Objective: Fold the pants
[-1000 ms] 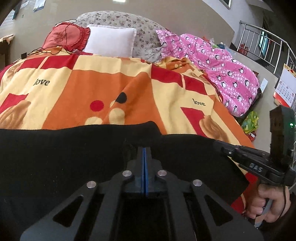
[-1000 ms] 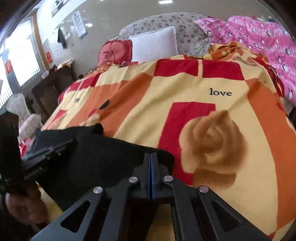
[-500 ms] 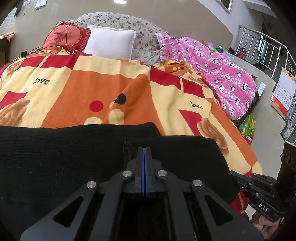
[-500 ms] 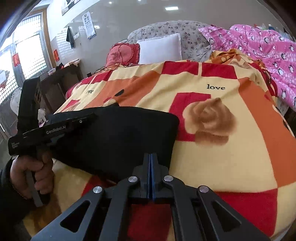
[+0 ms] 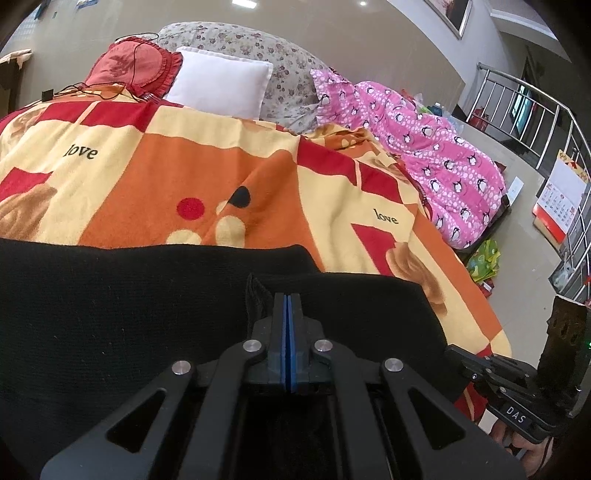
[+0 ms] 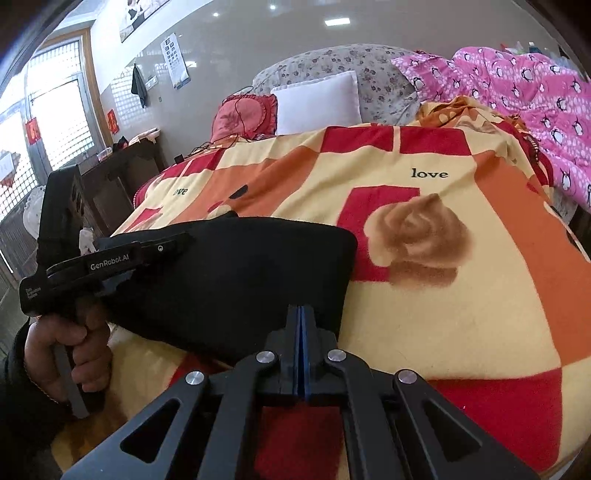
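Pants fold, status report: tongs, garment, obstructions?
Left tongs shut on black pants. Right tongs shut at the pants' edge. Pants on blanket. No obstructions seen.

Bright, even daylight throughout. Strongest source at the far left of the right wrist view: latticed windows (image 6: 62, 122) blown out to white. Small ceiling lights (image 6: 337, 21) mirrored as glare spots on the glossy wall (image 6: 229, 48). Soft, weak shadows only. Heavy fisheye bending at the edges, dark vignette in every corner, railing (image 5: 535, 122) at upper right of the left wrist view curved. Black pants (image 5: 110, 314) reduced to near-featureless dark, weave barely showing. Sharp in the centre, slightly soft at the rim.
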Action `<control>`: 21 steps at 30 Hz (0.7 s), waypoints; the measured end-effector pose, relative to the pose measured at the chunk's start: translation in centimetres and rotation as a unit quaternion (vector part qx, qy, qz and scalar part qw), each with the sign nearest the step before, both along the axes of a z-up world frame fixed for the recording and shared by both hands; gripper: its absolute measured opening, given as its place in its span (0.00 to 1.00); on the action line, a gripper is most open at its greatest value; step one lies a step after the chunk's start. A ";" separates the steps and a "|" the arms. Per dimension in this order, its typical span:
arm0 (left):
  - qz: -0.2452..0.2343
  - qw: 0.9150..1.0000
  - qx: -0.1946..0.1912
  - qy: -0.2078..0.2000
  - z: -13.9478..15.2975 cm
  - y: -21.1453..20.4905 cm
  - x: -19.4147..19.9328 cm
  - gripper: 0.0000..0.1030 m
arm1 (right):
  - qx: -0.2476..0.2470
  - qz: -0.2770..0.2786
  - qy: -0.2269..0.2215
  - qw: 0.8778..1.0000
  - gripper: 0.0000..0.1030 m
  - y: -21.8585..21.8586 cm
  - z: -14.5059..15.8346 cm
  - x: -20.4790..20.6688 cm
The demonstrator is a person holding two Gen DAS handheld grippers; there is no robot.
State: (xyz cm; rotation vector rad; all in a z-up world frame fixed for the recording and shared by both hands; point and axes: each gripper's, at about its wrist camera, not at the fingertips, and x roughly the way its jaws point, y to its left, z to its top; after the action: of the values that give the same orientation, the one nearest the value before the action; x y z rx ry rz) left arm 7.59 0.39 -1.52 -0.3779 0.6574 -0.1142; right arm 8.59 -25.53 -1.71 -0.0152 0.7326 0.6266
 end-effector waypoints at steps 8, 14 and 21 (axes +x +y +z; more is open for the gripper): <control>0.002 1.000 -0.007 -0.014 -0.1 0.0 -0.3 0.01 | 0.019 0.003 0.010 1.000 0.00 -0.3 -0.1 0.2; 0.002 0.999 -0.030 -0.015 -0.2 0.4 -0.3 0.01 | 0.011 0.002 0.003 1.000 0.00 -0.1 -0.1 0.1; -0.017 0.999 -0.026 -0.022 -0.1 0.0 -0.3 0.20 | 0.002 0.001 -0.004 1.000 0.00 0.1 0.0 0.0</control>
State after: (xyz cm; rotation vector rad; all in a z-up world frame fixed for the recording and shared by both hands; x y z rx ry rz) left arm 7.33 0.38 -1.60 -0.4132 0.6189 -0.1709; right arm 8.55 -25.43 -1.76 -0.0136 0.7240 0.6299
